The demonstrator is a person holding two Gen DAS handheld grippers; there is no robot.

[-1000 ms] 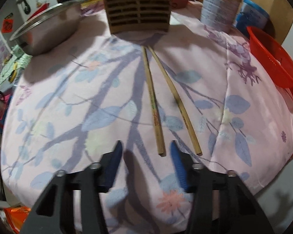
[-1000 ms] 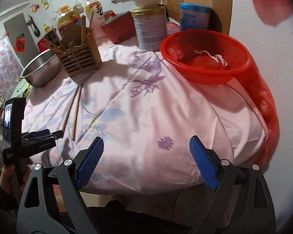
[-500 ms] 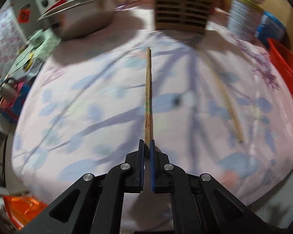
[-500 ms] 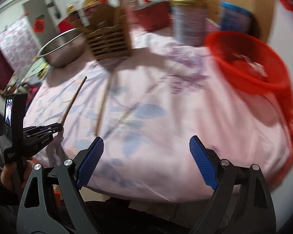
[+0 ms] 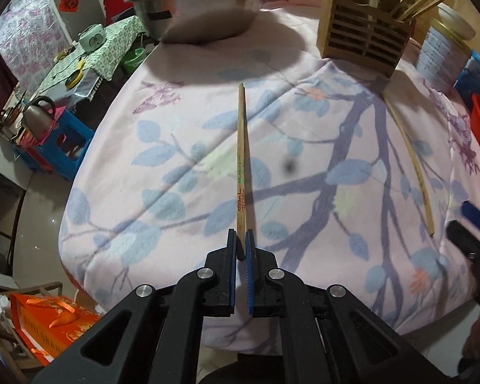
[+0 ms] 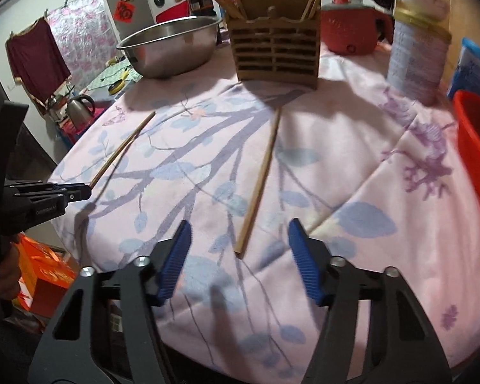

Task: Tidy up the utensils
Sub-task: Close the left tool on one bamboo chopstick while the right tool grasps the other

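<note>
While the left gripper (image 5: 241,244) clamps one chopstick (image 5: 241,156) by its near end, its tip short of the wooden holder (image 6: 276,49), the right gripper's (image 6: 236,249) jaws close around, not yet touching, the second chopstick (image 6: 260,179) lying in front of that holder, so the end-pinch may pivot or slip.

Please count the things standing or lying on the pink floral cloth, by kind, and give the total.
Loose bamboo chopsticks: 2, one clamped in the left hand-held gripper, one lying free
Slatted wooden utensil holder: 1
Steel bowl: 1
Tall tin can: 1
Red pot: 1
Total: 6
</note>
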